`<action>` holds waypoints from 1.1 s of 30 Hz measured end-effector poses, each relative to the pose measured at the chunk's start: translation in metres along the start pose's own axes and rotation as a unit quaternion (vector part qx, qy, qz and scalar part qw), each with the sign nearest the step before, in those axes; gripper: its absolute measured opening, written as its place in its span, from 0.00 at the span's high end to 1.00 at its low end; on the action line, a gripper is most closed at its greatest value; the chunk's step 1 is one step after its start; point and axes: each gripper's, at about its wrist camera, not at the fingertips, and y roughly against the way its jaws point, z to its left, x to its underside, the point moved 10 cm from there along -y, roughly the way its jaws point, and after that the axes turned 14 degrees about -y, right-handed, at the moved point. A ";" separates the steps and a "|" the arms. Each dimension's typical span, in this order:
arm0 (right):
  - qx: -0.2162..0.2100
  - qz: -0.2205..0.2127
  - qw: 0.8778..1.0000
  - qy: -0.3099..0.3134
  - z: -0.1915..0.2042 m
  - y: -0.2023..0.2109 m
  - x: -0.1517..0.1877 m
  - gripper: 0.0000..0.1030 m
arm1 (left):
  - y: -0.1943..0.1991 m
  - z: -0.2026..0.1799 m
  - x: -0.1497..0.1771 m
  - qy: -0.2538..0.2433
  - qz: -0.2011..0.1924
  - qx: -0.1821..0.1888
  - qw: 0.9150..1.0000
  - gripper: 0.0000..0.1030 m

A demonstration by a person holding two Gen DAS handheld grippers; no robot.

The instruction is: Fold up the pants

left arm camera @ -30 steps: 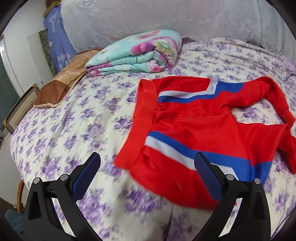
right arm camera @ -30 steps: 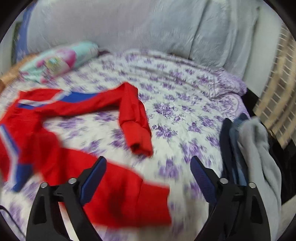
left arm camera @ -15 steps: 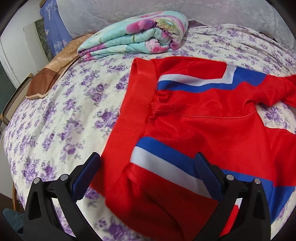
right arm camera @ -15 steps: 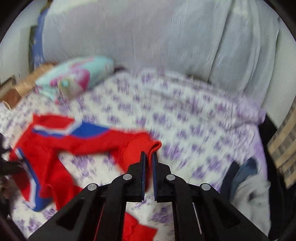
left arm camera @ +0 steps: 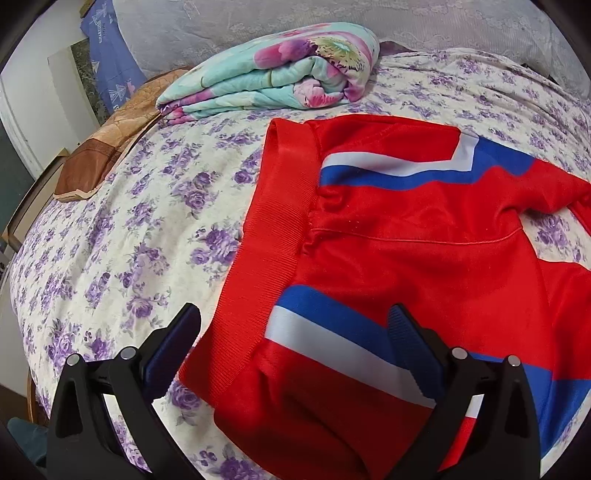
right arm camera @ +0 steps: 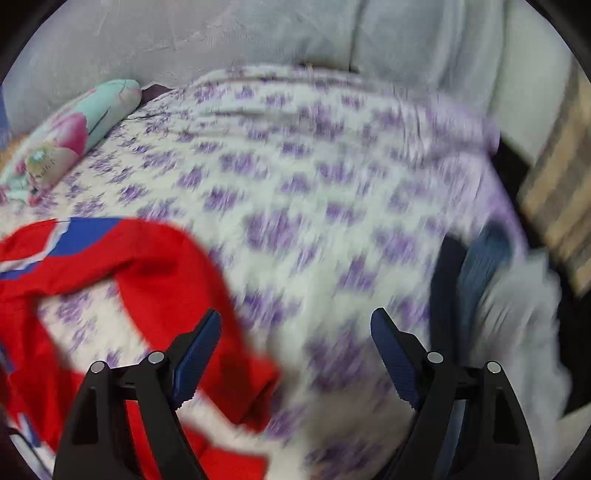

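Red pants (left arm camera: 388, 251) with blue and white stripes lie on the purple-flowered bedsheet (left arm camera: 122, 236), waistband (left arm camera: 269, 229) to the left. My left gripper (left arm camera: 291, 339) is open, its jaws wide apart just above the near corner of the waistband. In the blurred right wrist view a red pant leg (right arm camera: 177, 284) curves across the sheet. My right gripper (right arm camera: 295, 350) is open and empty, its left finger over the leg's end.
A folded floral quilt (left arm camera: 273, 77) and a brown pillow (left arm camera: 114, 144) lie at the bed's far left. Grey and blue clothes (right arm camera: 513, 302) hang off the bed's right edge. A grey curtain (right arm camera: 258, 33) is behind the bed.
My right gripper has opened from shut and dropped lower over the pant leg's end. My left gripper stayed open and moved closer to the waistband.
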 end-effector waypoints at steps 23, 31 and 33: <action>0.172 -0.108 0.979 0.018 -0.027 -0.050 -0.060 0.48 | -0.002 0.009 -0.002 -0.018 0.024 -0.041 0.999 0.04; -0.002 -0.033 0.998 -0.058 -0.043 0.048 0.076 0.39 | 0.065 0.031 0.040 -0.024 -0.007 -0.011 1.000 0.04; -0.017 -0.005 0.997 -0.070 -0.045 0.049 0.113 0.39 | 0.066 0.040 0.057 -0.003 0.009 -0.002 1.000 0.04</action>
